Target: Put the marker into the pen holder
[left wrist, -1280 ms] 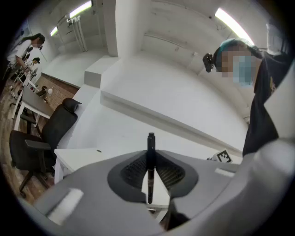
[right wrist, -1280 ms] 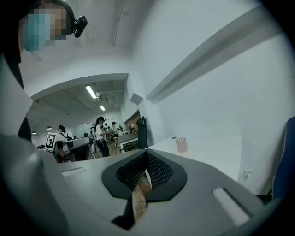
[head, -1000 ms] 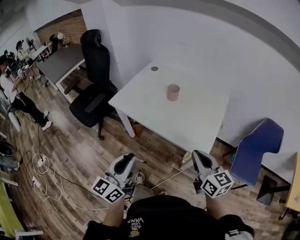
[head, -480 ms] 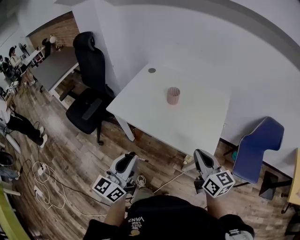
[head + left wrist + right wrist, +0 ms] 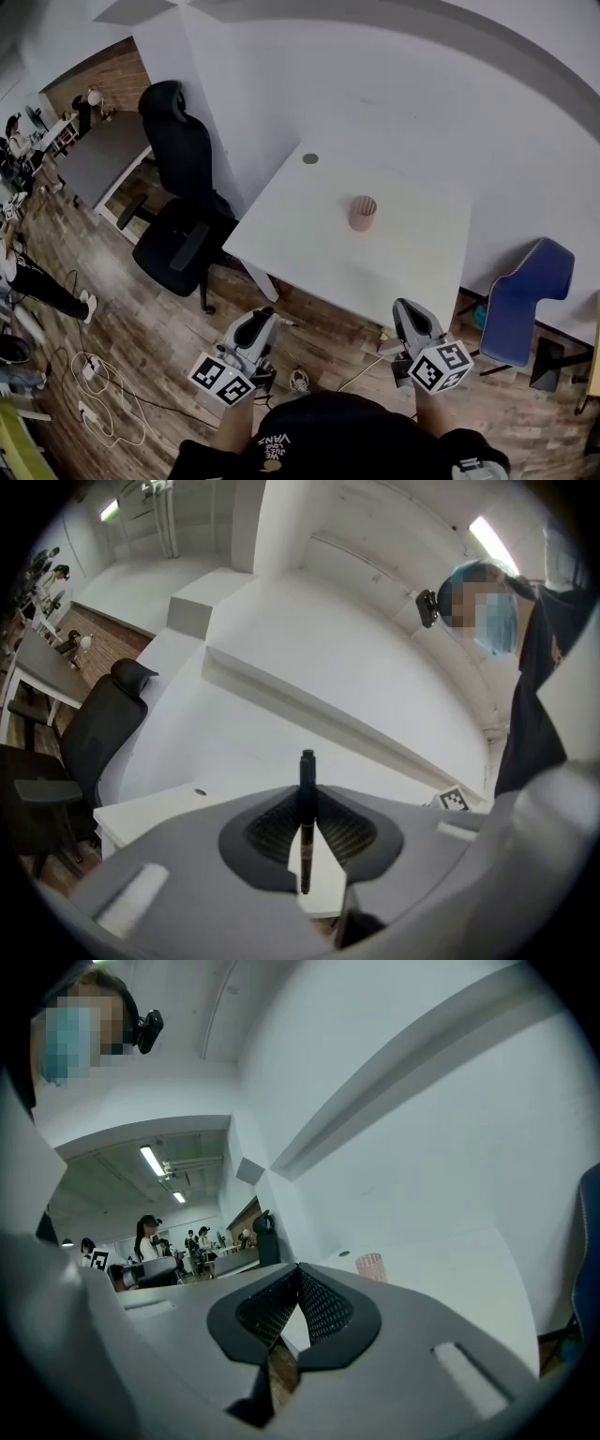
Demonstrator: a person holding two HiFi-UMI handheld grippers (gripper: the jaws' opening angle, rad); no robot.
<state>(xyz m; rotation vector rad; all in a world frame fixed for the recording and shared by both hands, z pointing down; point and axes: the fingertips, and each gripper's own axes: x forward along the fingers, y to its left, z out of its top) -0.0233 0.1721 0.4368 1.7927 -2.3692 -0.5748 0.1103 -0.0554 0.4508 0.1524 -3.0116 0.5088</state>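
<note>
A pink mesh pen holder (image 5: pixel 363 213) stands upright near the middle of the white table (image 5: pixel 309 234); the right gripper view shows the pen holder (image 5: pixel 371 1266) far ahead. My left gripper (image 5: pixel 266 315) is off the table's near edge, shut on a thin black marker (image 5: pixel 306 803) that stands upright between its pads. My right gripper (image 5: pixel 404 307) is level with it on the right, also short of the table; its fingertips touch and nothing is between them. The left gripper view does not show the pen holder.
A small grey round disc (image 5: pixel 310 158) lies near the table's far left corner. A black office chair (image 5: pixel 183 211) stands left of the table, a blue chair (image 5: pixel 518 298) at its right. White walls back the table. Cables (image 5: pixel 98 394) lie on the wood floor.
Both grippers and the head have moved forward toward the table. The table and pen holder sit lower and further right in the head view. The marker stays gripped.
</note>
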